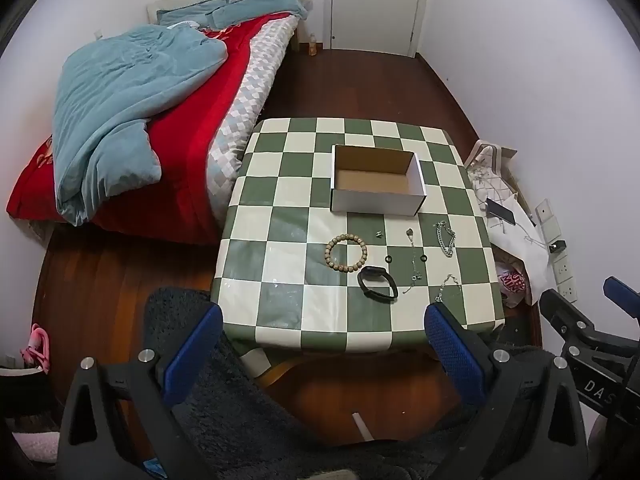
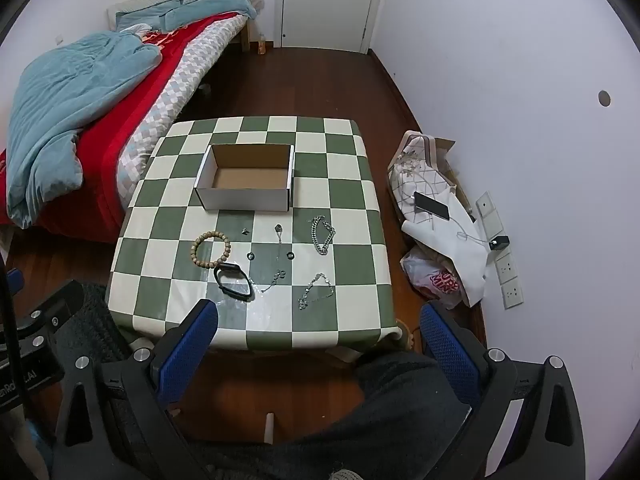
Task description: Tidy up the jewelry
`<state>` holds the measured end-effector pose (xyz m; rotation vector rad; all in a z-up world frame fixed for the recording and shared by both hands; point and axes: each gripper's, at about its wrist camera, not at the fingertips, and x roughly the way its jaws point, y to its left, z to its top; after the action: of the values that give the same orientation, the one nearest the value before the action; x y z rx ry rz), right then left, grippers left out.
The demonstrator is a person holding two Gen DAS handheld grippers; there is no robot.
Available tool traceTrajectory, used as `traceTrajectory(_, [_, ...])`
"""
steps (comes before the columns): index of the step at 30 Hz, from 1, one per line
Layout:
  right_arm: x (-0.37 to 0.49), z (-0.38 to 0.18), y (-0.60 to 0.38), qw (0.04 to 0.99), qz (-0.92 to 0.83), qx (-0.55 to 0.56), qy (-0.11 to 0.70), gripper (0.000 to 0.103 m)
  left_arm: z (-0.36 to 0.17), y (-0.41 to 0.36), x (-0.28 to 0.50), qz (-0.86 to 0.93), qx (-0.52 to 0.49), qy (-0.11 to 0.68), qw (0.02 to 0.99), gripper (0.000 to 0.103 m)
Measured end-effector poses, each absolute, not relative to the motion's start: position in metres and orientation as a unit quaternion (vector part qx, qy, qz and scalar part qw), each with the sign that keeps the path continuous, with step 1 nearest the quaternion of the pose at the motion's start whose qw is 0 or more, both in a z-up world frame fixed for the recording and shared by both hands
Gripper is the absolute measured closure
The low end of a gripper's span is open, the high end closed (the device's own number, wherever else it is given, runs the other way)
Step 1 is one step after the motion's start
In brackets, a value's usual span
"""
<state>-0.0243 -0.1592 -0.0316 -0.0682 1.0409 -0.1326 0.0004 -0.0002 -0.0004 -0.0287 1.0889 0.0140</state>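
Both tongs hang released, holding nothing, short of the table's (image 2: 340, 184) near edge: left tongs (image 1: 324, 356) toward its left corner, right tongs (image 2: 320, 350) toward its right.

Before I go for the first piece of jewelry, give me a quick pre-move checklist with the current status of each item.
1. Box open and empty: ok, bare cardboard floor shows.
2. Left gripper jaws open and holding nothing: ok.
3. Right gripper jaws open and holding nothing: ok.
4. Pieces lying apart for a clean pick: not ok, the beaded bracelet touches or overlaps the black band; the chain bracelet lies apart.
5. Path to the box free: ok, nothing stands between the jewelry and the box on the checkered table.
6. Small black rings graspable: cannot tell, too small to judge.
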Motion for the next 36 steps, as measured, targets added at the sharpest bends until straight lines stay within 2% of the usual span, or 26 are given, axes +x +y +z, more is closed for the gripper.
traceTrajectory(36, [-0.034, -0.014, -0.162, 0.875, -0.068, -0.030, 0.478, 0.001, 0.021, -0.007, 0.000, 0.007, -0.014, 0.493, 0.870, 0.000])
